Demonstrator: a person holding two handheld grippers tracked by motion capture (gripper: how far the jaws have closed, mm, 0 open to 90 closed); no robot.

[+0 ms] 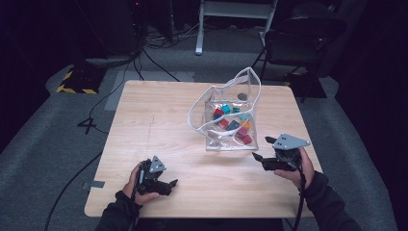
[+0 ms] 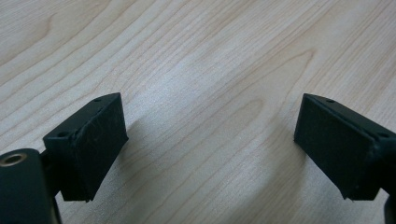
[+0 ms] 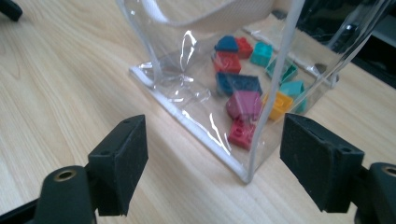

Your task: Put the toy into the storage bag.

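— Two tools over one pale wooden surface point(image 1: 144, 125), seen from the high view: what sits between them?

— A clear plastic bag point(image 1: 230, 118) with white-trimmed edges and a looping handle stands right of centre on the wood, small coloured blocks point(image 1: 234, 124) heaped in its bottom. The left tool point(image 1: 168, 185) is held near the front edge in a person's left hand point(image 1: 137, 185), well apart from the bag; the right tool point(image 1: 262, 156) is held just beside the bag's front right corner. A dark chair point(image 1: 303, 38) stands on the grey floor behind.

— And the left gripper view?

— Smooth light wood grain, and two black, blocky pads point(image 2: 91, 144) spread wide with nothing between them, hovering close above the surface.

— The right gripper view?

— Its own matte black jaws are likewise parted and empty, aimed at the bag's near bottom corner point(image 3: 245, 175). Through the glossy, creased film show red, maroon, blue, teal and yellow blocks, some studded on top, lying loose on the bag's floor. The white seam runs along the base, resting flat on the wood.
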